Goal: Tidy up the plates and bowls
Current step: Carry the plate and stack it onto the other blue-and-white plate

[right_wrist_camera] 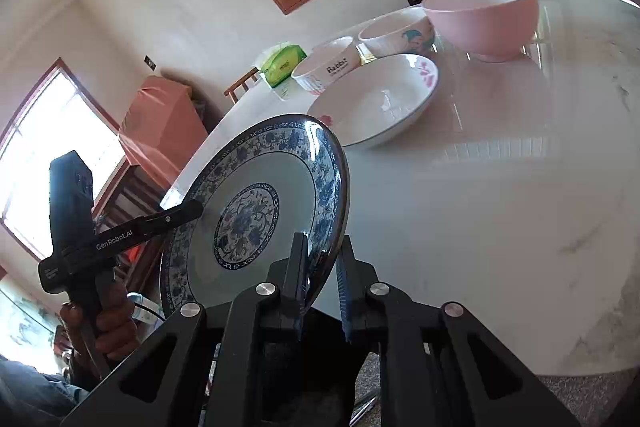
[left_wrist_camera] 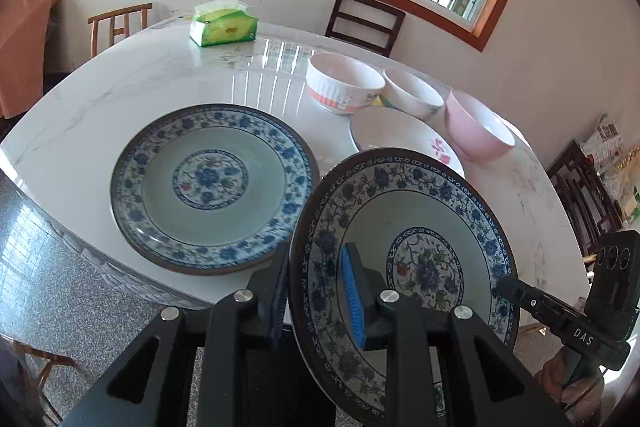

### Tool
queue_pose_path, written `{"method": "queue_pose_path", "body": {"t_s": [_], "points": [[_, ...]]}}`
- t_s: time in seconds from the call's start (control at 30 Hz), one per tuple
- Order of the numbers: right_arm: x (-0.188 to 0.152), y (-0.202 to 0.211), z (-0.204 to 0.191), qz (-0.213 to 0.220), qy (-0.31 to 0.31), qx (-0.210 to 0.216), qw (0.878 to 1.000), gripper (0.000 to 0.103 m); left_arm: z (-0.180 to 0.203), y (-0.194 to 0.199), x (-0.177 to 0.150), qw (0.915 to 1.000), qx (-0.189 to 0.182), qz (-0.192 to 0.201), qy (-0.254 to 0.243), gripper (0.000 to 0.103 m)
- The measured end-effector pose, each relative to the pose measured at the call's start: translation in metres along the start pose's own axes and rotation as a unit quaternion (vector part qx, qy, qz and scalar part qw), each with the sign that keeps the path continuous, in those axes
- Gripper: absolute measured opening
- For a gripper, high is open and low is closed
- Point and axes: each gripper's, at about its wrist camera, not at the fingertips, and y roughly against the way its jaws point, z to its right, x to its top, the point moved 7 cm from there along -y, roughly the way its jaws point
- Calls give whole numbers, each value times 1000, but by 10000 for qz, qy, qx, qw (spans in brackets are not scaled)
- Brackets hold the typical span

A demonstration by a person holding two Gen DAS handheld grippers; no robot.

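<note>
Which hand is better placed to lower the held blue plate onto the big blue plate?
Left. Both claws pinch the held plate at its rim, but the big blue plate lies right beside the left claw; the right claw grips the far edge, nearer the pink bowl.

Both grippers (left_wrist_camera: 318, 291) are black, with blue ribbed pads (left_wrist_camera: 354, 301), silver round screws (left_wrist_camera: 389, 295) and white "GenRobot.AI" lettering (right_wrist_camera: 114, 241)

**Plates and bowls on the table**

A blue flower plate (left_wrist_camera: 404, 279) stands tilted on its edge, its rim pinched between both pairs of fingers. Left of the fingers, a bigger blue plate (left_wrist_camera: 214, 189) lies flat. Past them sit a white plate (right_wrist_camera: 372, 103) and three upright bowls (left_wrist_camera: 345, 81), one pink (right_wrist_camera: 486, 17).
</note>
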Motion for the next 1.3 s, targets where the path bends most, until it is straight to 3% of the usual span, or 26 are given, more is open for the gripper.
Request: {"method": "queue_pose_path", "body": {"t_s": [0.33, 0.57, 0.93, 1.3], "points": [[44, -86, -52, -235, 497, 335, 9979, 15, -81, 3, 51, 9968, 568, 391, 414, 26], [53, -130, -76, -287, 978, 131, 9947, 17, -122, -18, 68, 9942, 760, 359, 674, 26], [56, -157, -82, -293, 1207, -50, 9922, 18, -141, -31, 69, 9927, 859, 353, 768, 26], [51, -159, -79, -211, 1340, -210, 9905, 20, -149, -40, 67, 9926, 825, 303, 833, 26]]}}
